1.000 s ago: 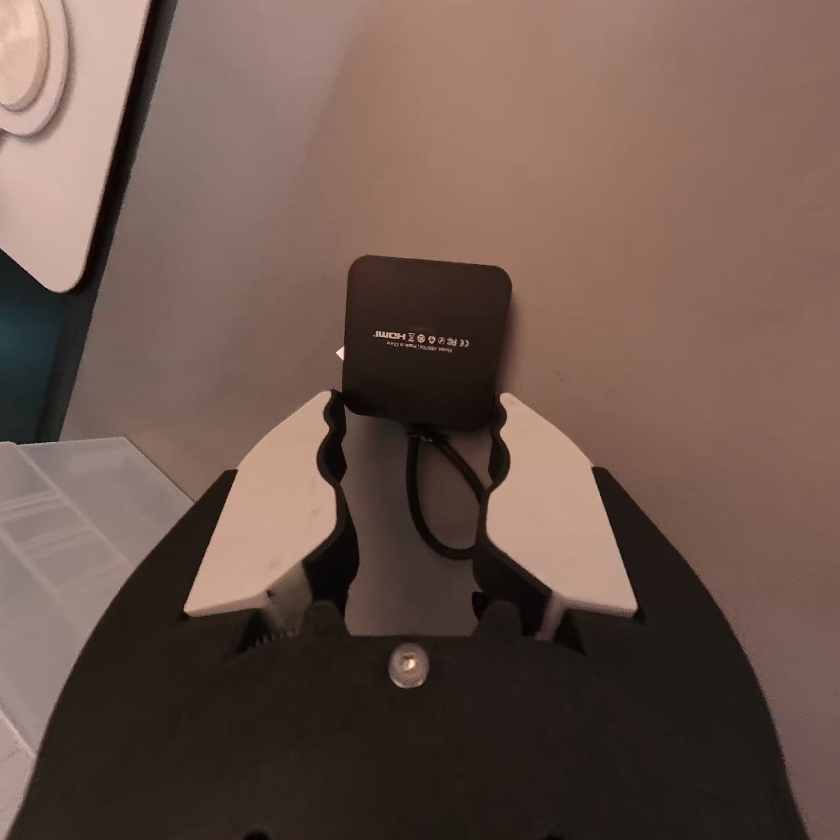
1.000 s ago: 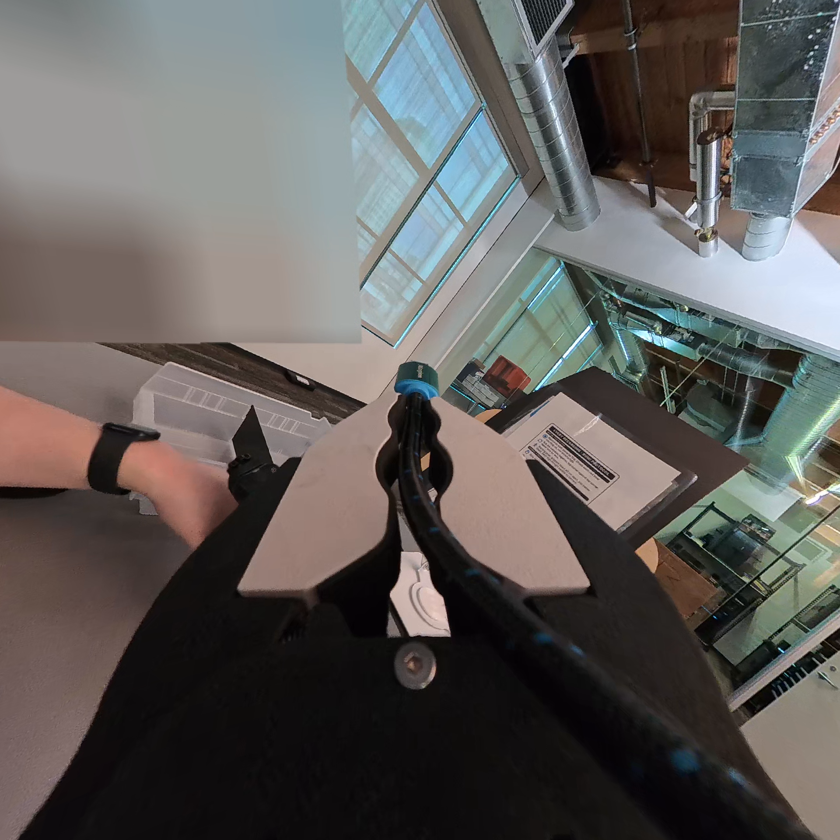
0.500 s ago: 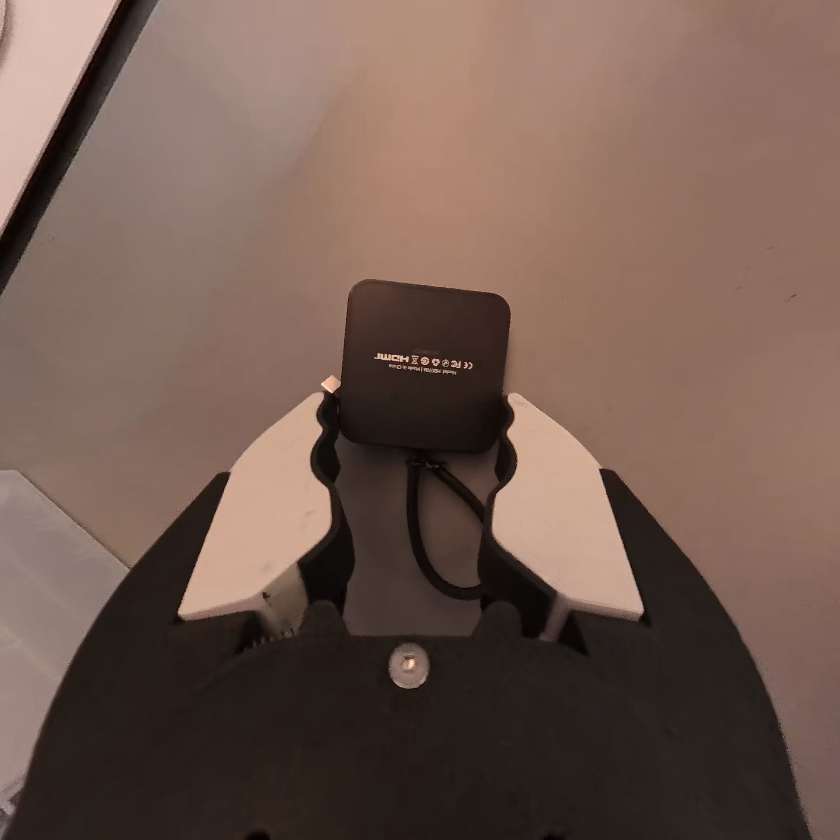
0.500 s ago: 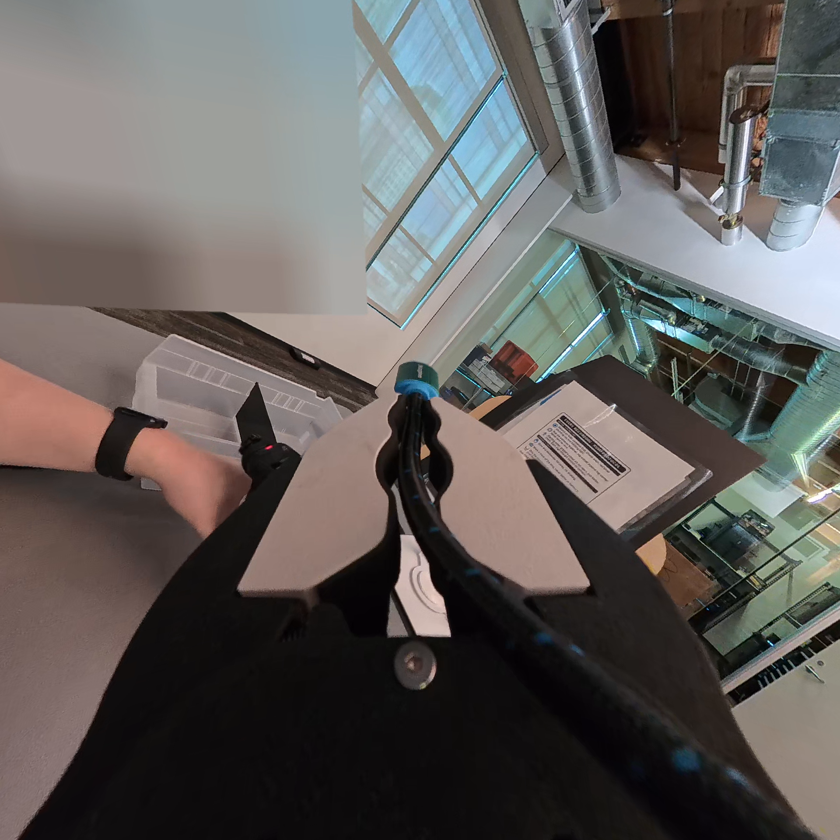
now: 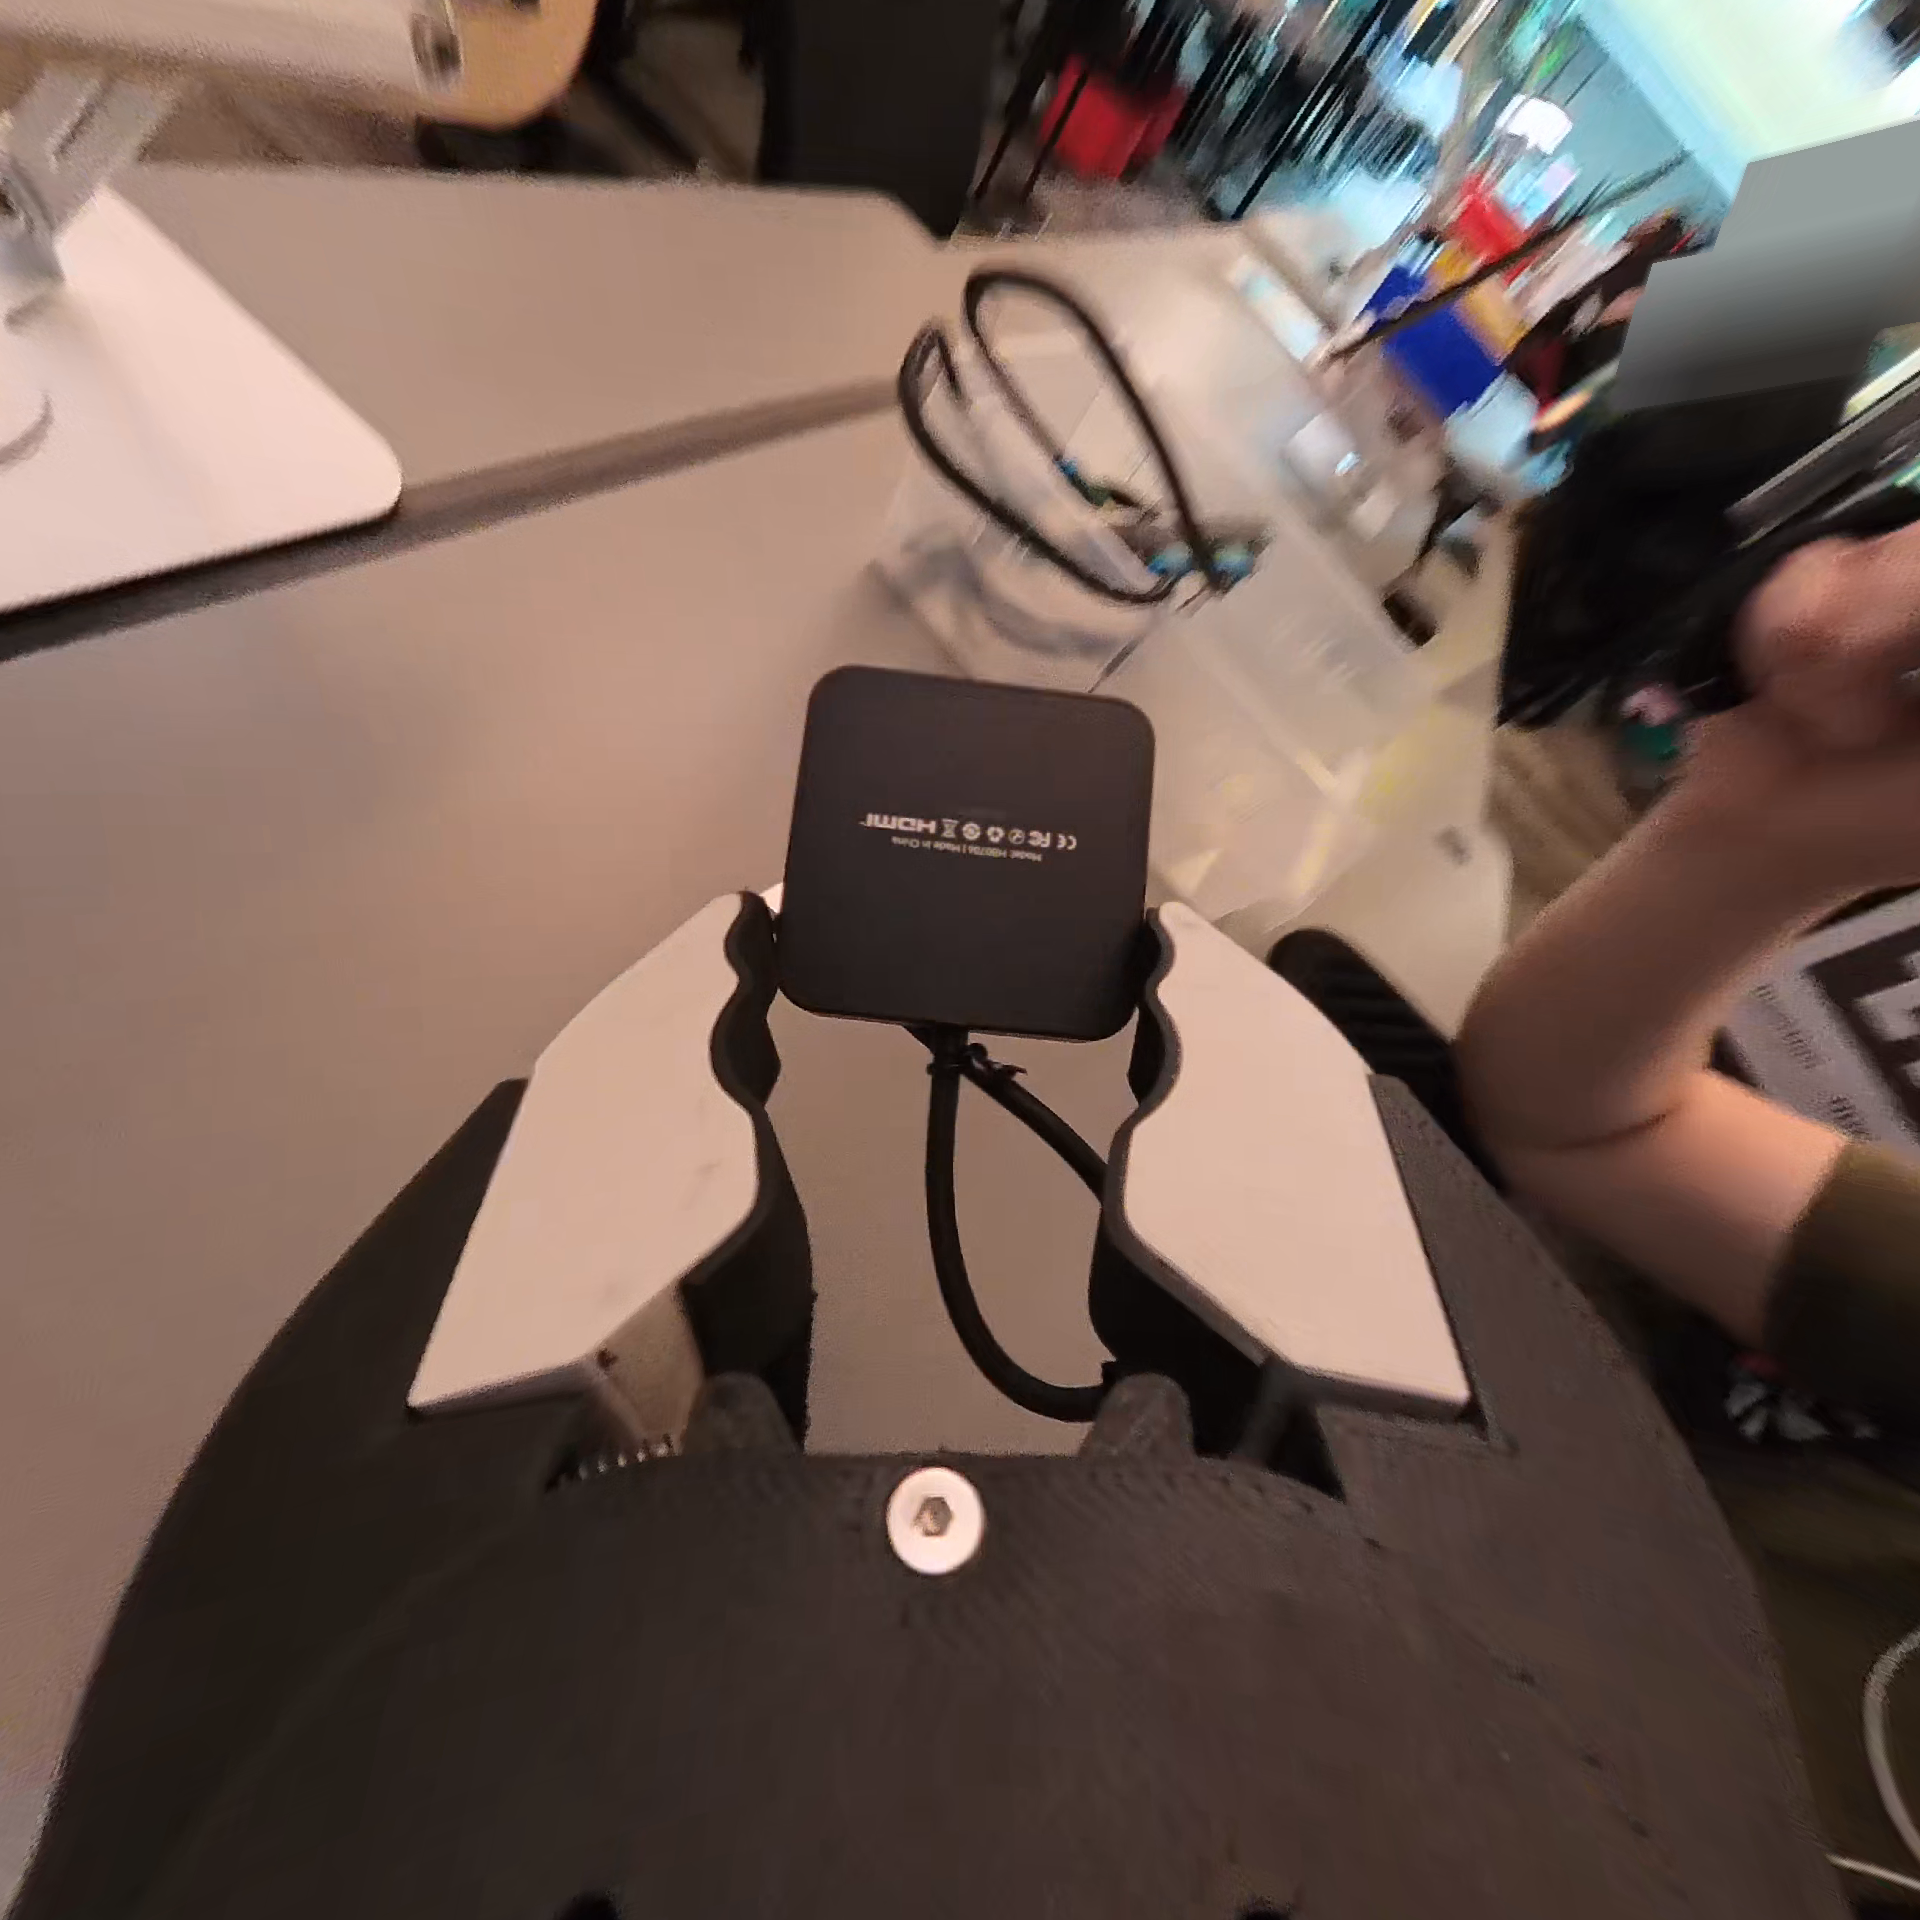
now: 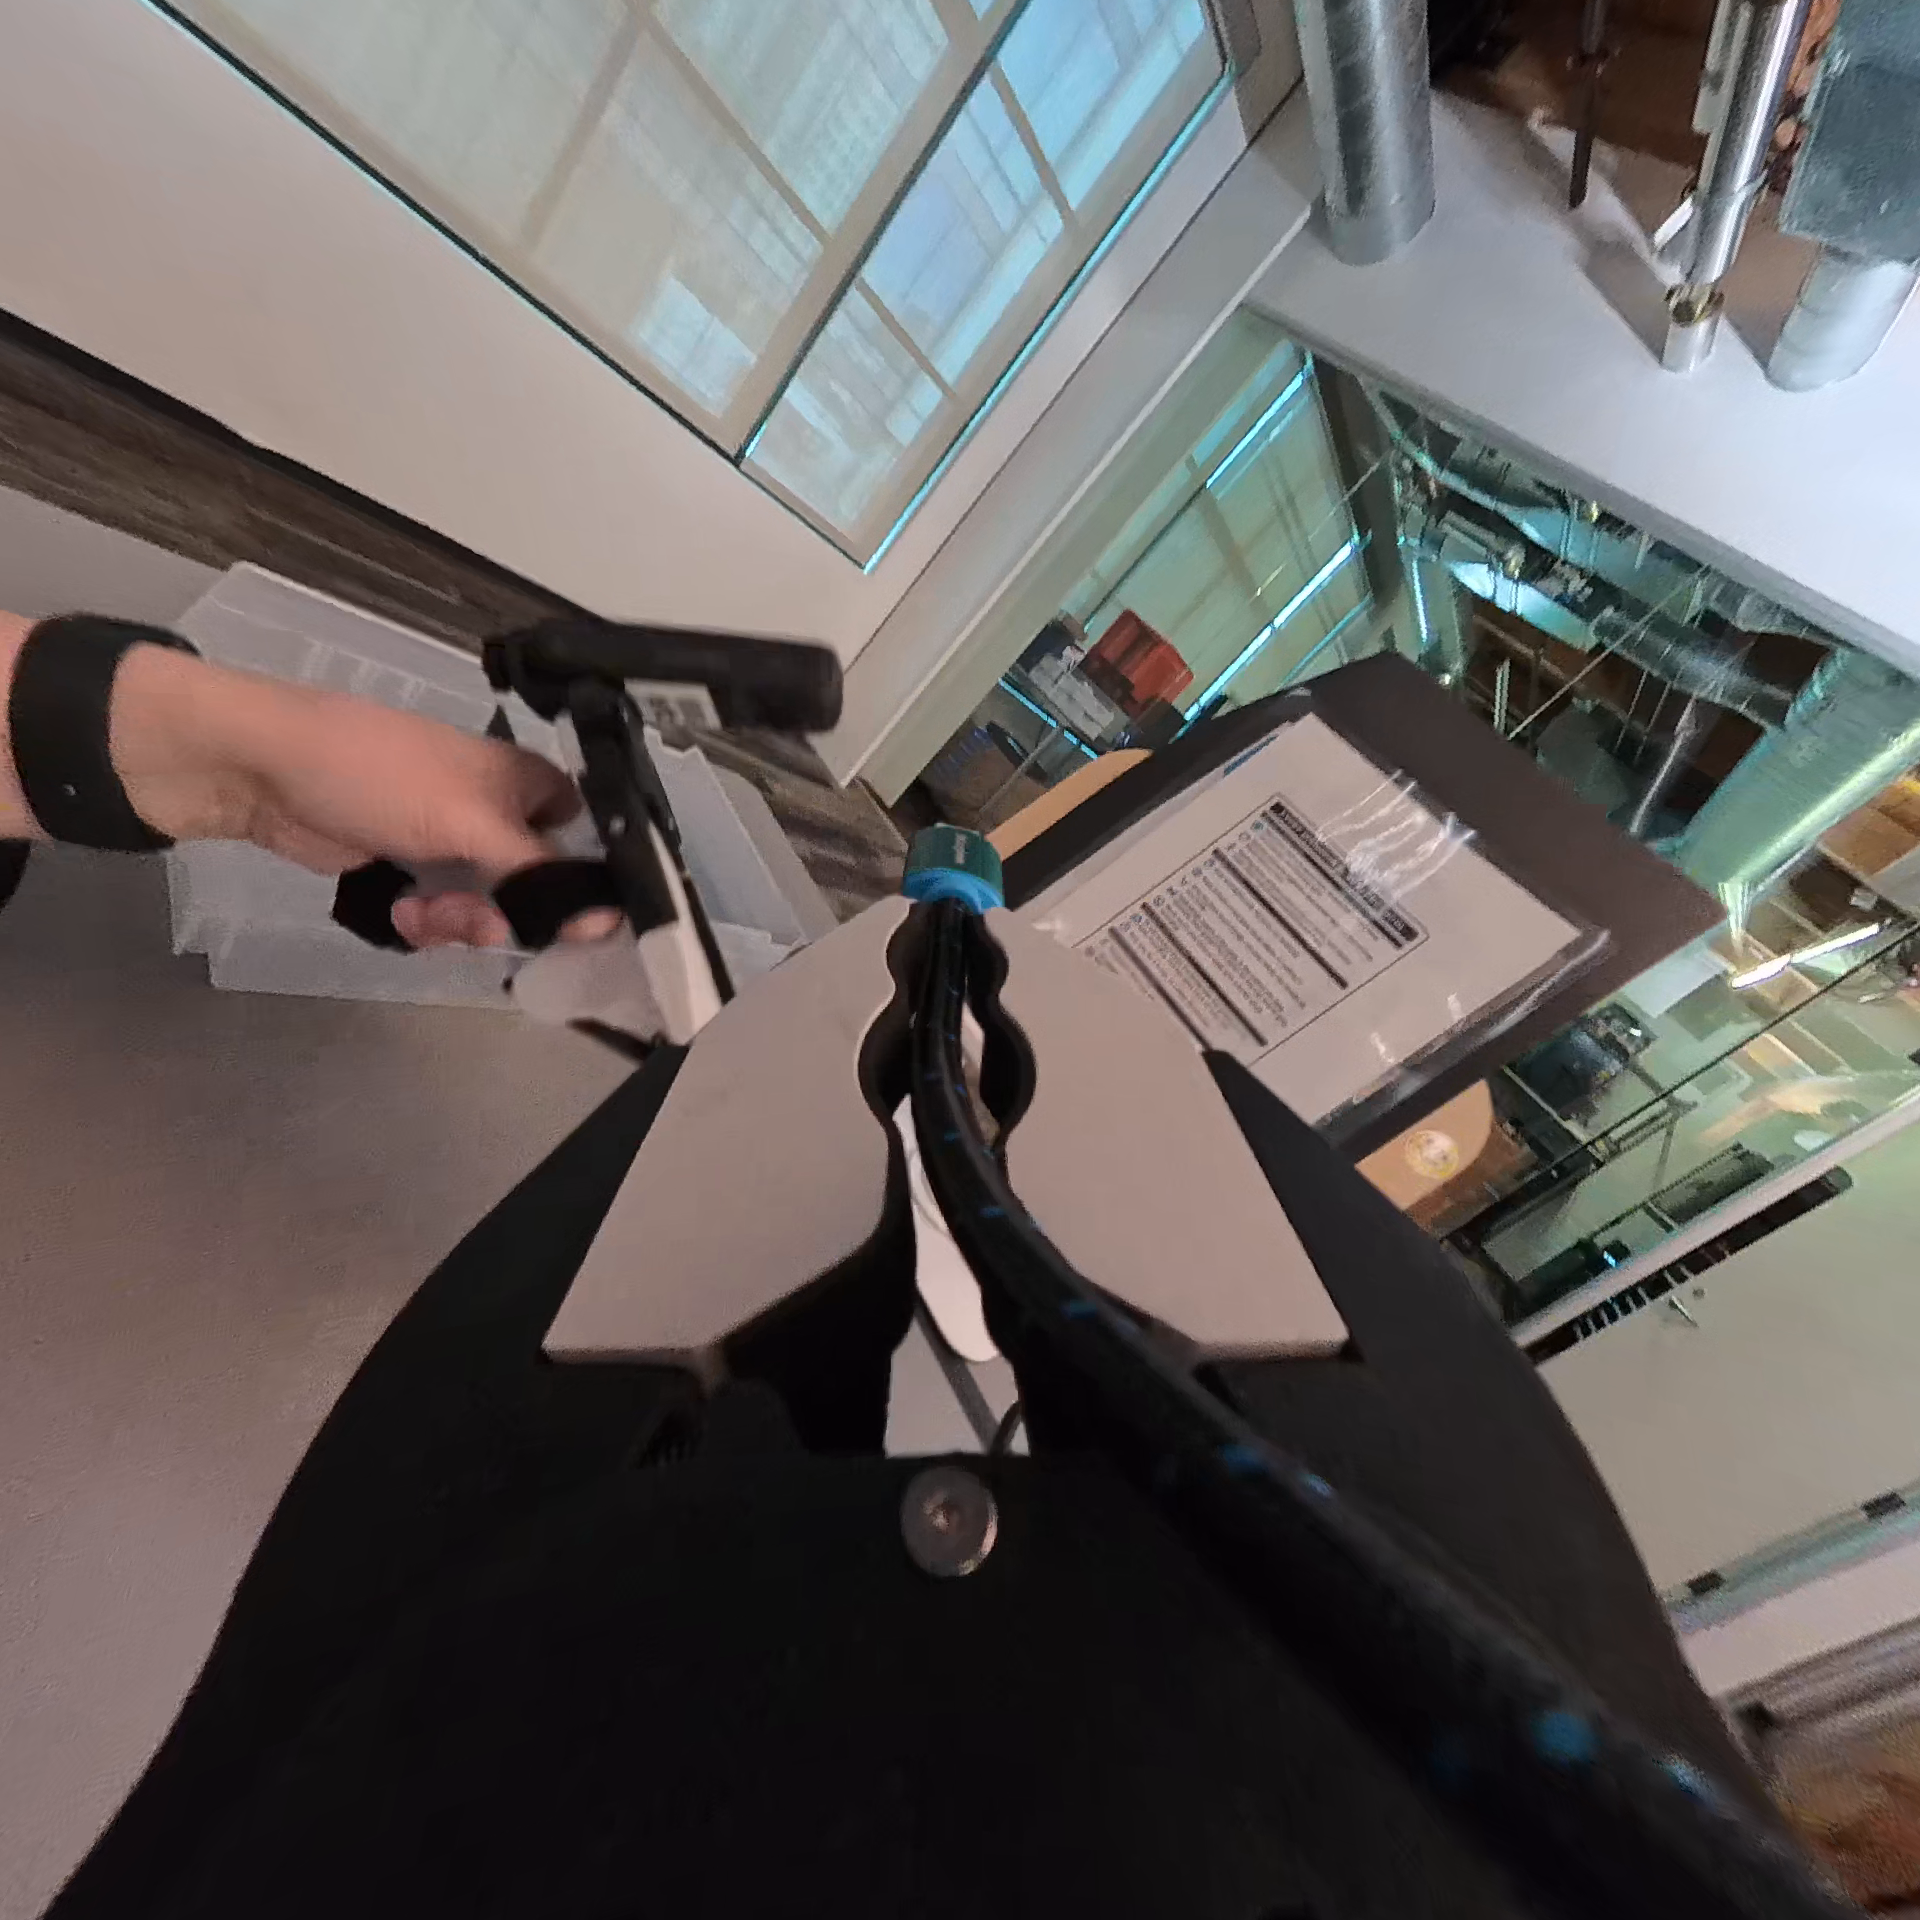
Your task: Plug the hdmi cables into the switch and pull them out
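I'm swinging my left gripper (image 5: 961, 930) up off the bare grey table (image 5: 312, 831), still pinching the black switch (image 5: 966, 852); coiled cables (image 5: 1049, 447) are now appearing ahead. My right gripper (image 6: 943, 940) is staying clamped on the hdmi cable (image 6: 951, 1049), its blue-collared plug (image 6: 948, 862) poking past the tips.

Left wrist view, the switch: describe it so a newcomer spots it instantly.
Start at the grey tabletop and follow the left claw and its two white fingers. Clamped between their tips is the flat, black, rounded-square plastic switch box. Unlike the looped black cables in the clear bin behind, it is solid and has a short pigtail lead.
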Demonstrator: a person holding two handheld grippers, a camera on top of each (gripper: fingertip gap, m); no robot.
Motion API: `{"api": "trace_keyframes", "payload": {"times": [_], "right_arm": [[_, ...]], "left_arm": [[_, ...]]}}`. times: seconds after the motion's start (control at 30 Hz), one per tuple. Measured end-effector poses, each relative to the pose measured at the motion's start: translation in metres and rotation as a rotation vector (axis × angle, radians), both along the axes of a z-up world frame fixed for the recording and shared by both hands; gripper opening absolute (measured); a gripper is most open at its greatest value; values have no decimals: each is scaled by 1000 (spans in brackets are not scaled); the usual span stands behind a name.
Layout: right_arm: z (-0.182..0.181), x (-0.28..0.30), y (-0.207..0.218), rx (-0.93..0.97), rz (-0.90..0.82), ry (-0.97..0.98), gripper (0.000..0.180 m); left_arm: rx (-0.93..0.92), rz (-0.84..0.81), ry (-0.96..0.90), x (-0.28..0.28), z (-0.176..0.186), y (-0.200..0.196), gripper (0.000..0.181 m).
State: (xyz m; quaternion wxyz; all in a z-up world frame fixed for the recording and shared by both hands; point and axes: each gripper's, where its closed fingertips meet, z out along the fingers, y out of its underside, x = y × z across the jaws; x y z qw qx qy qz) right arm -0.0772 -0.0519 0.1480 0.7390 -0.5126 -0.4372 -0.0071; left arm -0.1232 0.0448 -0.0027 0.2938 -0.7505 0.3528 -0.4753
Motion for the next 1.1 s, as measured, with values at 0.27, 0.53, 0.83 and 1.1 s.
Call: {"api": "trace_keyframes", "payload": {"times": [0.27,0.53,0.83,1.1], "right_arm": [[-36,-21,21,-56,-73,-108,8],[-47,-29,26,-70,-82,-125,8],[-47,-27,28,-41,-103,-156,8],[-53,-28,31,-20,-130,-209,8]], "left_arm": [[39,45,-209,-13,59,-8,66],[68,34,-232,-10,72,-20,66],[74,53,-212,-10,70,-19,66],[102,70,-182,-8,66,-18,66]]}}
